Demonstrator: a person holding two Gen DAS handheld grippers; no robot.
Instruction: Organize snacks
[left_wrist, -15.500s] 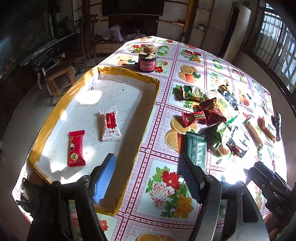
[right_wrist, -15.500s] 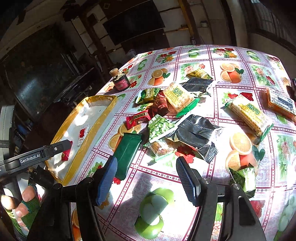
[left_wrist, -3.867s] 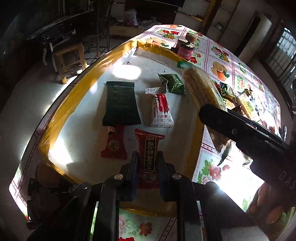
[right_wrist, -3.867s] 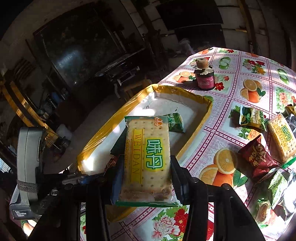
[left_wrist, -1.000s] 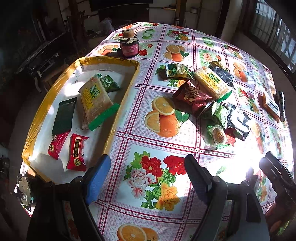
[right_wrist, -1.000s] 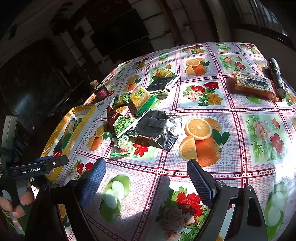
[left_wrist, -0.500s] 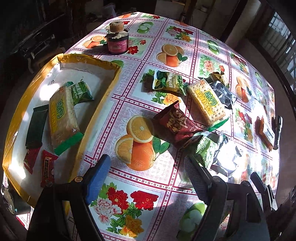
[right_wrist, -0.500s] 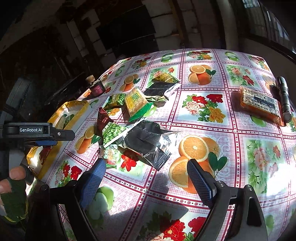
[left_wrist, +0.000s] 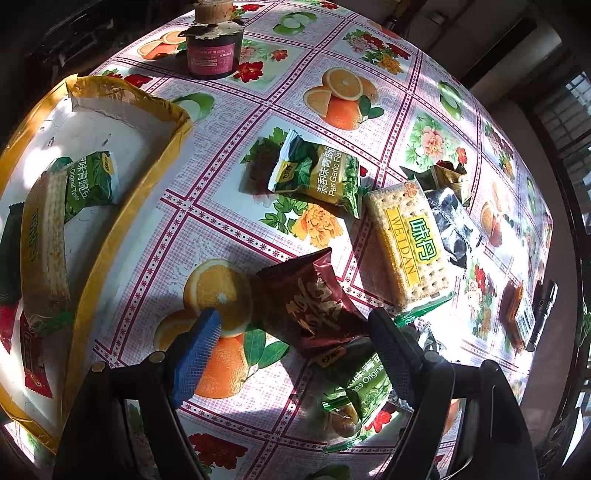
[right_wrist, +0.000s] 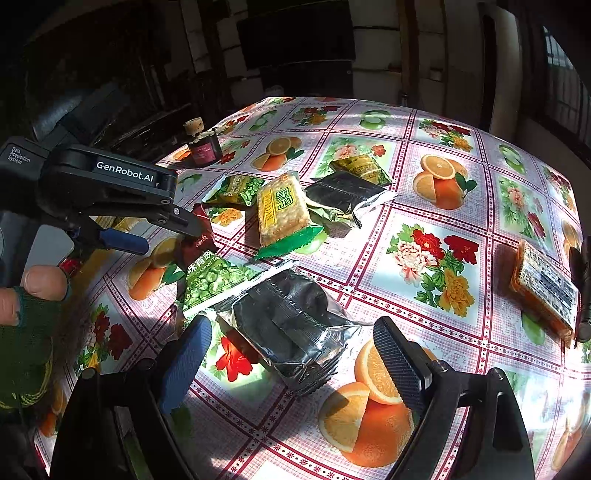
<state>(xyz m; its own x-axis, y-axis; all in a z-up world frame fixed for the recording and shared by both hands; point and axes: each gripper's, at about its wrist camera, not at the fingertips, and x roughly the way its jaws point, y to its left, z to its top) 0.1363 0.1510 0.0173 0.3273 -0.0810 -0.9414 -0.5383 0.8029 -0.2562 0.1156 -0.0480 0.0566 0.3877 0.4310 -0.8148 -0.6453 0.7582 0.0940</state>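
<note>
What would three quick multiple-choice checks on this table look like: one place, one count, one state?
1. The dark red packet lies: A in the tray; B on the tablecloth between the left gripper's jaws; C on the jar.
2. Cracker packs outside the tray: A one; B two; C three.
3. The right gripper is: A shut on a packet; B open over the silver packet; C out of view.

B: it sits on the cloth, framed by the jaws. A: only one cracker pack lies outside. B: jaws wide, touching nothing.
</note>
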